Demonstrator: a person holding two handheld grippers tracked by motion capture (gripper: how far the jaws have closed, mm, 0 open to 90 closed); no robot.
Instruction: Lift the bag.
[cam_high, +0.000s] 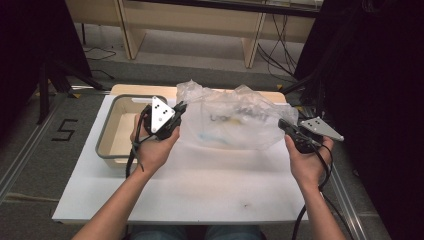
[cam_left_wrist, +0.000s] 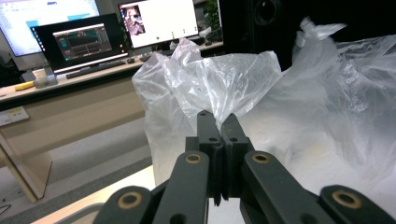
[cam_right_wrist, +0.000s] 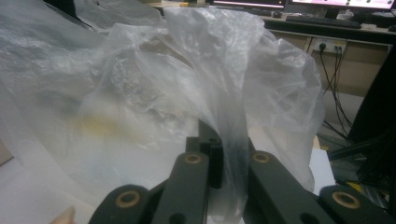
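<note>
On the white table (cam_high: 200, 190), both the left gripper (cam_high: 179, 111) and right gripper (cam_high: 286, 126) pinch the clear plastic bag (cam_high: 235, 120) with jaws closed, its contents blurred.

Your high view is looking forward and down from above your side of the white table (cam_high: 200, 190), taking in both forearms, the grey tub (cam_high: 107, 150) at left and the clear plastic bag (cam_high: 235, 122) in the middle. Your left gripper view is riding close behind its black jaws, facing the bag (cam_left_wrist: 219, 84) with desk monitors (cam_left_wrist: 79, 42) far behind. Your right gripper view is sitting just as close, facing the same bag (cam_right_wrist: 187, 79) from the opposite side, so all three are sharing it.
</note>
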